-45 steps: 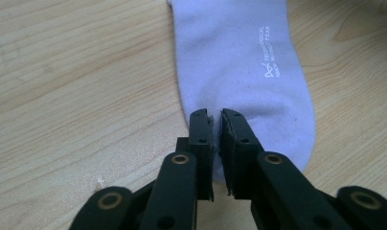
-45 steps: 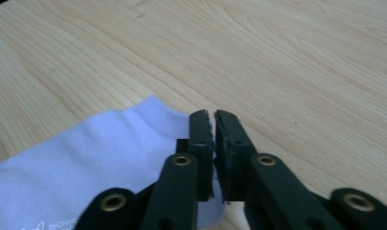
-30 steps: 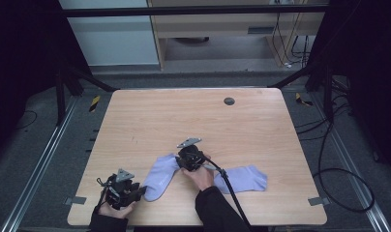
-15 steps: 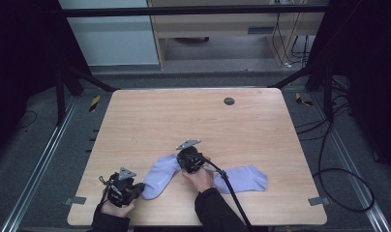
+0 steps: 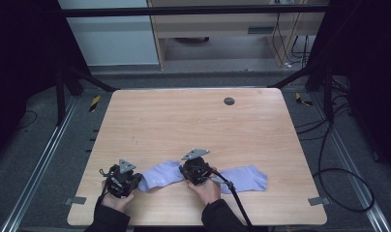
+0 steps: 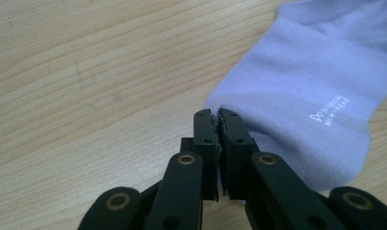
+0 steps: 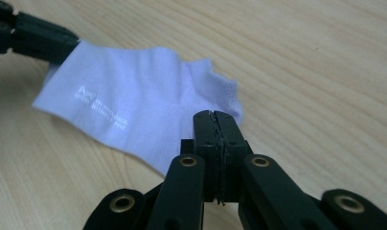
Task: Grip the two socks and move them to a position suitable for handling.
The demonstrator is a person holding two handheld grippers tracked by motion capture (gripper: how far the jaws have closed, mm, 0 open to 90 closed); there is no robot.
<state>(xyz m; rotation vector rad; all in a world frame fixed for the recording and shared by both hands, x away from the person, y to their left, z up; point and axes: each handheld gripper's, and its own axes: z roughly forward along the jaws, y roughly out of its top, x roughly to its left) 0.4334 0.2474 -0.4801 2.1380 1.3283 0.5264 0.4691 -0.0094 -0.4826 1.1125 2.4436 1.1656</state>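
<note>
Two lilac socks lie at the lower middle of the table (image 5: 193, 116) in the high view. At lower left, the left gripper (image 5: 121, 180) has just closed its jaws on the toe end of the left sock (image 5: 159, 175). Right of it, the right gripper (image 5: 196, 170) has just closed on that sock's cuff edge. The right sock (image 5: 247, 178) lies flat at lower right, untouched.
</note>
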